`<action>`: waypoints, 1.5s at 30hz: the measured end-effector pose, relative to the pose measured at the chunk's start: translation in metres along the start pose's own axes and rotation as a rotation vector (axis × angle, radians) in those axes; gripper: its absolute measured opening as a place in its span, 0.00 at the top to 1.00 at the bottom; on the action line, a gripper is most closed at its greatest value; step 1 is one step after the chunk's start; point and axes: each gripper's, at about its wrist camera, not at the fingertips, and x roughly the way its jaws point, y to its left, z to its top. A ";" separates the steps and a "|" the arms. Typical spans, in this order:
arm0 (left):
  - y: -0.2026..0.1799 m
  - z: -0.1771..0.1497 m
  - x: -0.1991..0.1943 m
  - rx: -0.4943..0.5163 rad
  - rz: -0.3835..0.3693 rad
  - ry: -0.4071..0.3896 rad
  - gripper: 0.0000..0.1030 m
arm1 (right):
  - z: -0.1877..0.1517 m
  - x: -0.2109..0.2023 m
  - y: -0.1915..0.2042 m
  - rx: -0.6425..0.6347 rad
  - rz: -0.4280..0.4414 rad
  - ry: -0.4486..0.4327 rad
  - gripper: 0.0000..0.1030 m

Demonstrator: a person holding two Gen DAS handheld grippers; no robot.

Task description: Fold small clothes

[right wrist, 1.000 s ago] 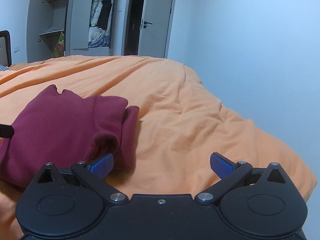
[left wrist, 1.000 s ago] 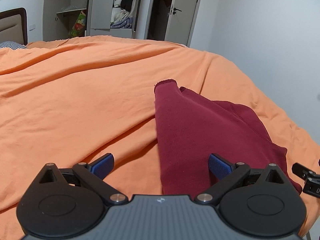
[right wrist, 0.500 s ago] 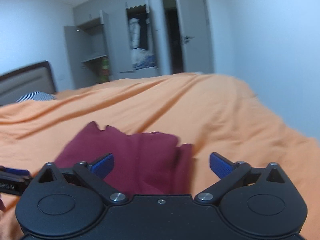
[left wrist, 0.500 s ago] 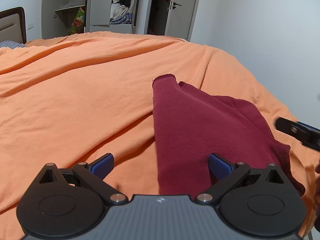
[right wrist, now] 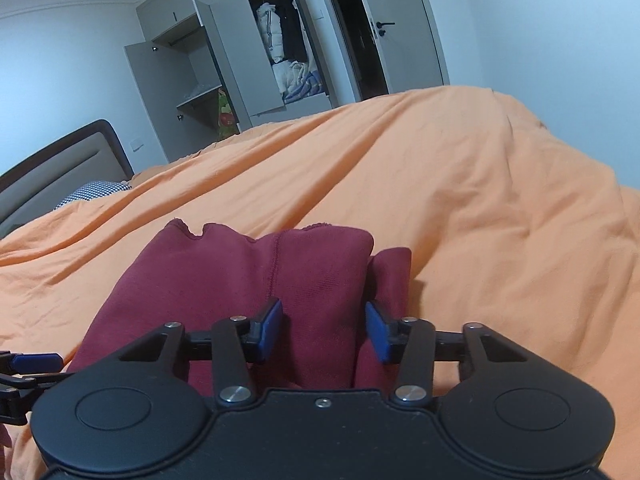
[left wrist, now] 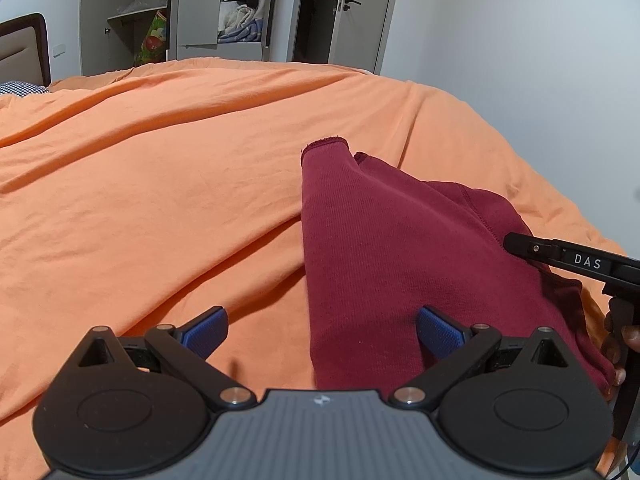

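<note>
Left wrist view
- Left tongs (left wrist: 320,330): spread wide, nothing btwn the blue pads; hung over the near end of the garment.
- Garment (left wrist: 400,248): 1 dark red knit piece, folded, lying on the orange bed cover (left wrist: 160,184), right of centre. Near edge hidden behind the tongs body; kind of garment not clear.
- Right tongs (left wrist: 568,258): only 1 black finger marked "DAS" showed, coming in from the right edge over the garment's right side; rest cut off, so opening not readable from here.
- Hand (left wrist: 618,344): a few fingertips at the right edge, mostly cut off.
- Background: wardrobe (left wrist: 224,4) w/ doors open, clothes inside too small to count; 1 door (left wrist: 362,12); headboard (left wrist: 24,52) cut by frame.

Right wrist view
- Right tongs (right wrist: 324,326): part-closed, pads either side of a raised fold of the garment (right wrist: 224,276), not yet pinching it; gap visible both sides.
- Garment layers: about 2 folds seen, lower part hidden by tongs body.
- Left tongs (right wrist: 28,364): 1 blue pad tip at the left edge, rest cut off.
- Pillow (right wrist: 94,192): 1 patterned corner by the headboard.
</note>
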 end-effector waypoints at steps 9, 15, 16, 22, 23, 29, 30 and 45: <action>0.001 0.000 -0.006 -0.007 -0.024 -0.021 0.00 | 0.006 -0.029 0.021 -0.116 -0.053 -0.118 0.95; -0.001 -0.002 -0.001 -0.006 -0.046 -0.014 0.00 | 0.000 -0.032 0.024 -0.179 -0.160 -0.124 0.95; -0.001 -0.003 0.000 -0.006 -0.046 -0.007 0.00 | -0.003 -0.027 0.022 -0.181 -0.173 -0.105 0.95; 0.001 -0.008 0.002 -0.002 -0.049 0.010 0.01 | -0.021 -0.011 0.022 -0.218 -0.218 -0.063 0.92; 0.002 -0.008 0.000 -0.003 -0.048 0.008 0.01 | -0.021 -0.012 0.023 -0.220 -0.225 -0.065 0.89; 0.004 -0.009 -0.007 -0.030 -0.043 -0.027 0.00 | -0.016 -0.029 0.026 -0.241 -0.278 -0.112 0.47; 0.005 -0.009 -0.007 -0.037 -0.044 -0.029 0.00 | -0.017 -0.032 0.025 -0.240 -0.284 -0.114 0.36; 0.014 -0.017 -0.010 -0.051 -0.049 -0.018 0.00 | -0.033 -0.028 0.005 -0.186 -0.392 -0.112 0.03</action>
